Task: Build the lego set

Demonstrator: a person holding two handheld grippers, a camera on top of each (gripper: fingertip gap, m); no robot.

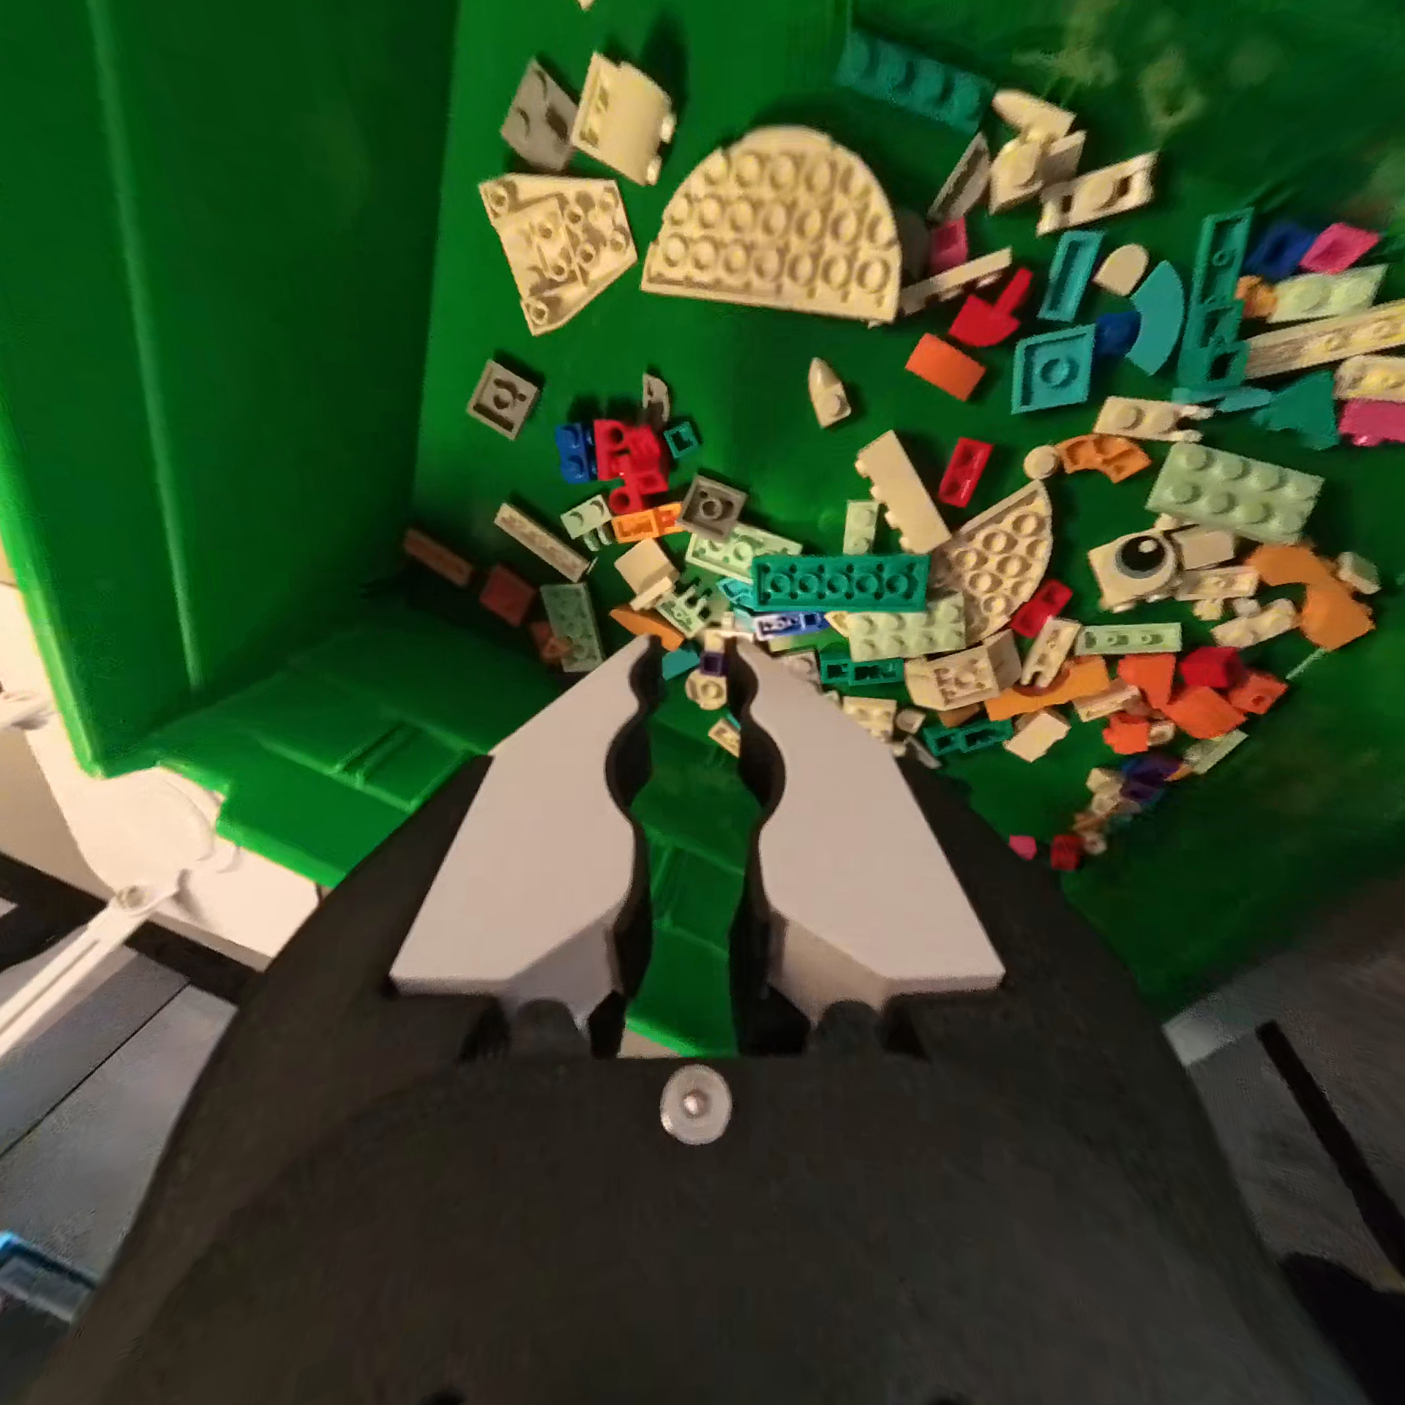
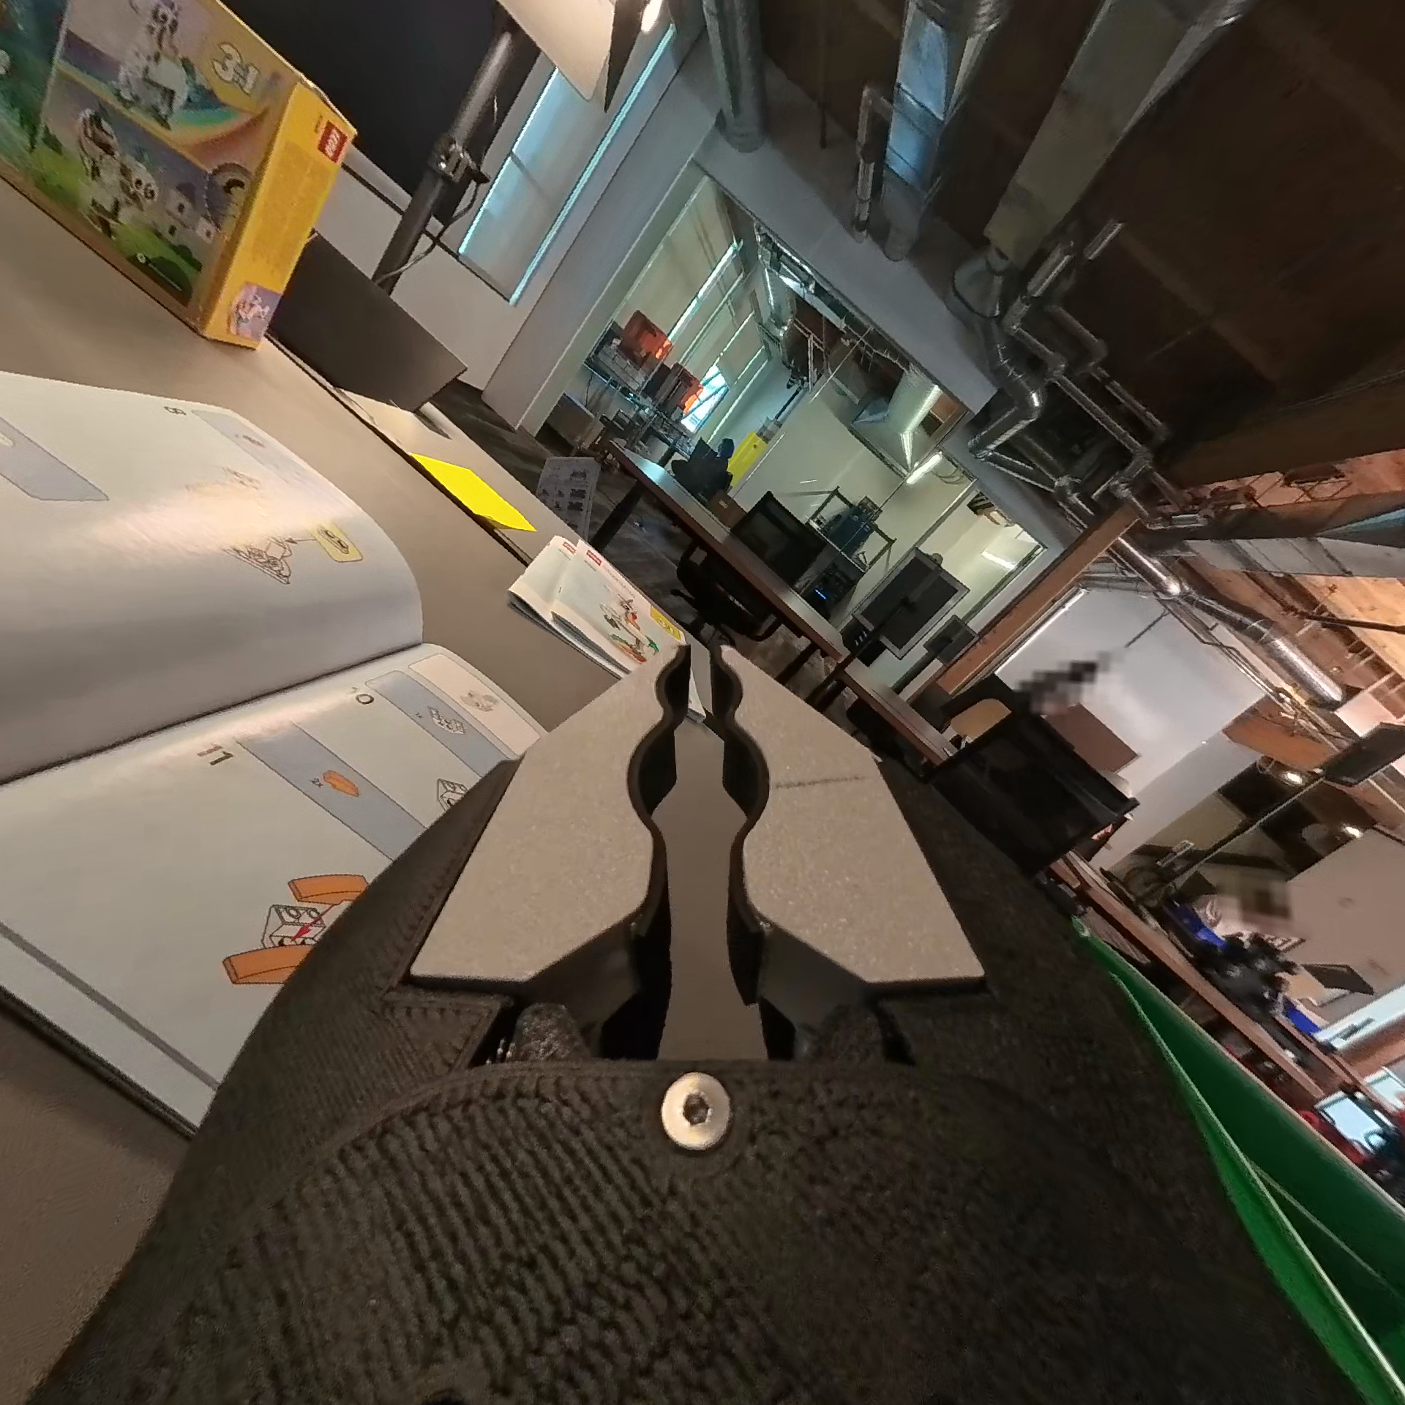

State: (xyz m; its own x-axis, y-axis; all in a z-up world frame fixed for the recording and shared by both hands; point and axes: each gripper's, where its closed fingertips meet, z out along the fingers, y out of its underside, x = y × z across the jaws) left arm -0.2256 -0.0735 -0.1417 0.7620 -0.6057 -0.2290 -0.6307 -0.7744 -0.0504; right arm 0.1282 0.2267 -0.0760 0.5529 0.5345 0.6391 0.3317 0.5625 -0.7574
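Note:
In the left wrist view, a green tray (image 1: 760, 395) holds several loose Lego pieces: a cream half-round plate (image 1: 783, 220), a teal studded plate (image 1: 840, 581), an eye piece (image 1: 1137, 559), and orange curved pieces (image 1: 1323, 593). My left gripper (image 1: 698, 642) hovers over the near edge of the pile with its jaws a little apart. A small purple and cream piece (image 1: 713, 669) lies between the tips, close to the right finger. My right gripper (image 2: 701, 660) is shut and empty, tilted and pointing across the table beside the open instruction booklet (image 2: 190, 684).
The tray's raised green wall (image 1: 228, 342) stands to the left of the pile. The Lego box (image 2: 175, 144) is at the table's far left, with a second booklet (image 2: 601, 601) and a yellow sheet (image 2: 471, 490) beyond. The tray's green edge (image 2: 1254, 1140) shows at lower right. The gap from one gripper's tips to the other's is roughly 45 centimeters.

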